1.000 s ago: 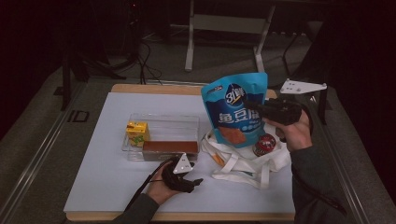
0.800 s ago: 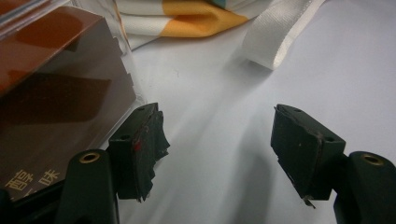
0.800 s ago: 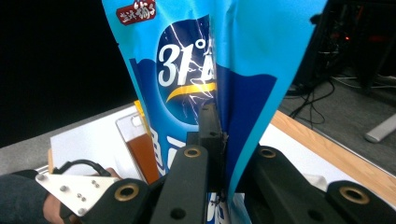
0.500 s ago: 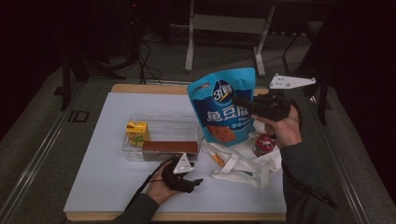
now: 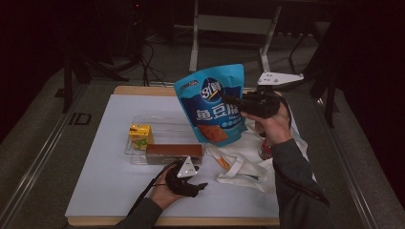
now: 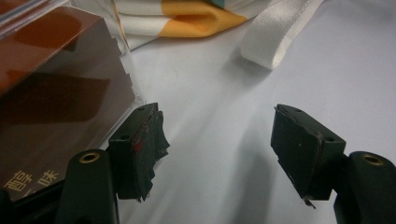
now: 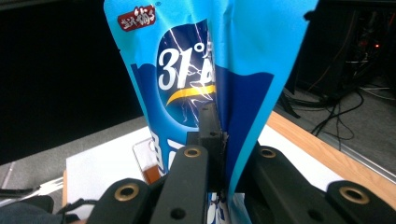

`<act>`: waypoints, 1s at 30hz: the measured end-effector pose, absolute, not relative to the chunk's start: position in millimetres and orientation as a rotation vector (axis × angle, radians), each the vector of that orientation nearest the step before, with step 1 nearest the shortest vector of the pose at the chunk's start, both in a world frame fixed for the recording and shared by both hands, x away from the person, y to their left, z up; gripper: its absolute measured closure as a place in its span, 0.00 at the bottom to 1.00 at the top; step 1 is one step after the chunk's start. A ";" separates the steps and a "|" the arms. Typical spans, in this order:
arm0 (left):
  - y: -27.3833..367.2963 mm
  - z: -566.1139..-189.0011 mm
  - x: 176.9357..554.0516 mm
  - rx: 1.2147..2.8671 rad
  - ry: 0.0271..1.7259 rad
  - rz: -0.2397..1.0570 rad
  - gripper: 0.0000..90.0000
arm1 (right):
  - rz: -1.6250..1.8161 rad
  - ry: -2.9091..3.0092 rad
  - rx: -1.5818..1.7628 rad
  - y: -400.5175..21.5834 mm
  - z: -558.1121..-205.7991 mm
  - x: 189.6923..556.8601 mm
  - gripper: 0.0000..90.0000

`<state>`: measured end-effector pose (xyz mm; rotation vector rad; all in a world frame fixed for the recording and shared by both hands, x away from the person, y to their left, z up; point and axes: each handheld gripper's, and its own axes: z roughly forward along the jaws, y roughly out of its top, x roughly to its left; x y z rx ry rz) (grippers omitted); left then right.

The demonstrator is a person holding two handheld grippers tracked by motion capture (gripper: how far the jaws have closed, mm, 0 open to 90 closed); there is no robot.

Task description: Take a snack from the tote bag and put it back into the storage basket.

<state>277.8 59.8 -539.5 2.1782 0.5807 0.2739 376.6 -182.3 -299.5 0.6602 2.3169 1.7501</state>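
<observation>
Held aloft over the right half of the surface (image 5: pixel 110 157): a blue snack pouch (image 5: pixel 212 102), pinched by its edge in the right gripper (image 5: pixel 234 104), jaws clamped tight on the foil. Seen upright and slightly tilted in the high view, bottom corner hanging clear above a white tote bag (image 5: pixel 243 162) with a yellow stripe. From the right gripper view, the same pouch (image 7: pixel 224 70) rising straight between the closed jaws, white "31°" lettering and a red logo facing the camera, wooden table edge (image 7: pixel 322 149) beyond.

Resting low near the front edge of the surface: the left gripper (image 5: pixel 193 183), jaws spread wide and gripping nothing. In the left gripper view, bare white surface (image 6: pixel 219 140) between the two black pads (image 6: pixel 140 149), a brown box (image 6: pixel 56 93) just beside the left-hand pad, a white bag strap (image 6: pixel 275 37) farther ahead.

Behind the left gripper, a clear tray (image 5: pixel 165 125) carrying the long brown box (image 5: pixel 174 152) along its near side and a small yellow carton (image 5: pixel 140 135) at its left end. Partly hidden behind the right forearm, a red-and-white round item (image 5: pixel 265 150) lying on the bag.
</observation>
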 end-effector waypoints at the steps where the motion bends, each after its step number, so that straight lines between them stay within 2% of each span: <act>1: 60.0 -539.4 277.8 2.180 0.582 0.273 0.37 | 1.754 2.314 0.661 -180.3 -299.6 377.8 0.99; 16: 59.8 -539.5 277.3 2.178 0.581 0.279 0.37 | 1.750 2.255 0.696 -143.2 -293.5 392.3 0.99; 30: 59.8 -539.5 276.5 2.172 0.576 0.284 0.37 | 1.738 2.285 0.767 -107.6 -310.3 415.2 0.99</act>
